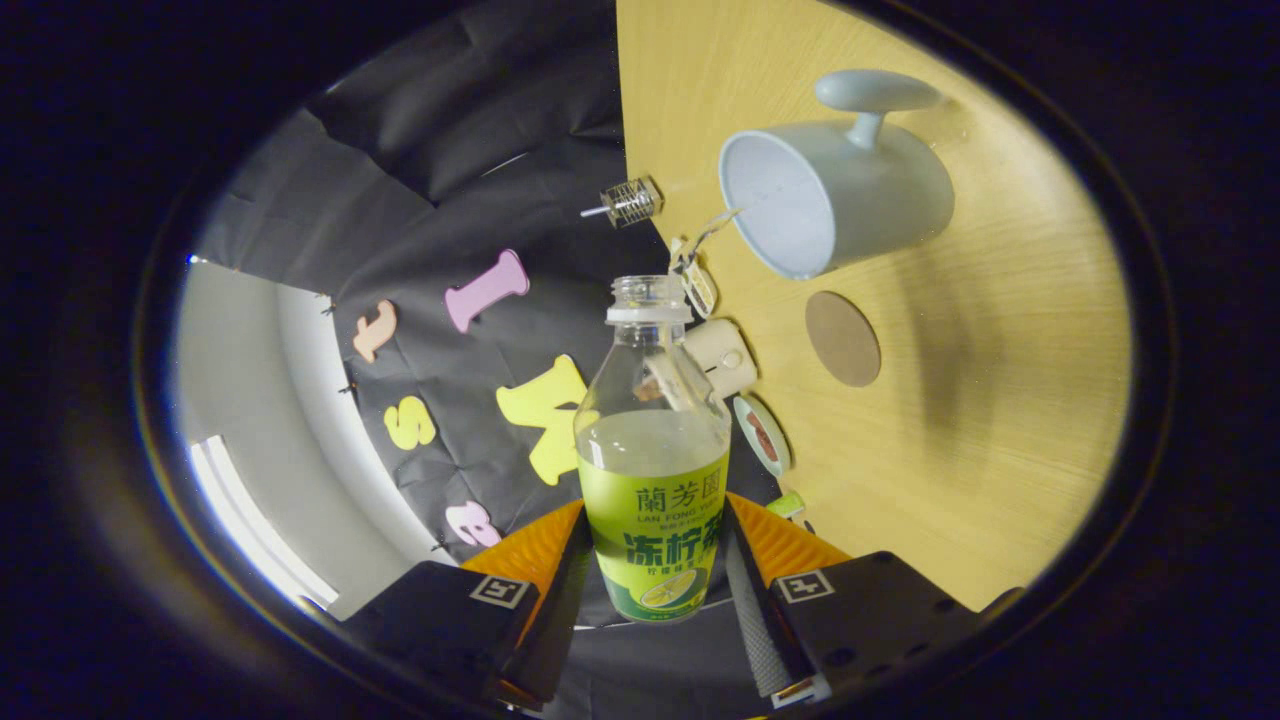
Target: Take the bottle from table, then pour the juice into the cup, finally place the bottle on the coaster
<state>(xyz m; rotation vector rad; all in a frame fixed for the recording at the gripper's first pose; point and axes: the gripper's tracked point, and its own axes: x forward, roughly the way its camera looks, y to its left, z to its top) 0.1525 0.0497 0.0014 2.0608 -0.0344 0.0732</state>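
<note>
A: Gripper clamped on the juice bottle — both fingers pressed against the labelled lower half, base nearest the camera, open neck pointing straight ahead along the fingers.

B: Cap off, then. Liquid level?

A: Roughly at the top of the label, surface lying across the bottle's width. Hard to judge any pouring done so far.

B: And the cup?

A: Pale blue-grey cup beyond the neck and off to the right, on the wooden table. Mouth turned toward the bottle, knobbed handle on the far side. Seen rolled — table standing like a wall on the right, so probably the whole gripper tipped sideways. Neck near the rim but clearly not over it.

B: So needs carrying right and forward, long axis aimed into the opening.

A: Likely, yes. Round brown coaster closer than the cup, on bare wood just below it — well placed for the set-down.

B: Anything in the way?

A: Small clutter along the table edge right beside the neck: a tag on a string, a cream round gadget, a little disc. Worth clearing on the swing.
</note>
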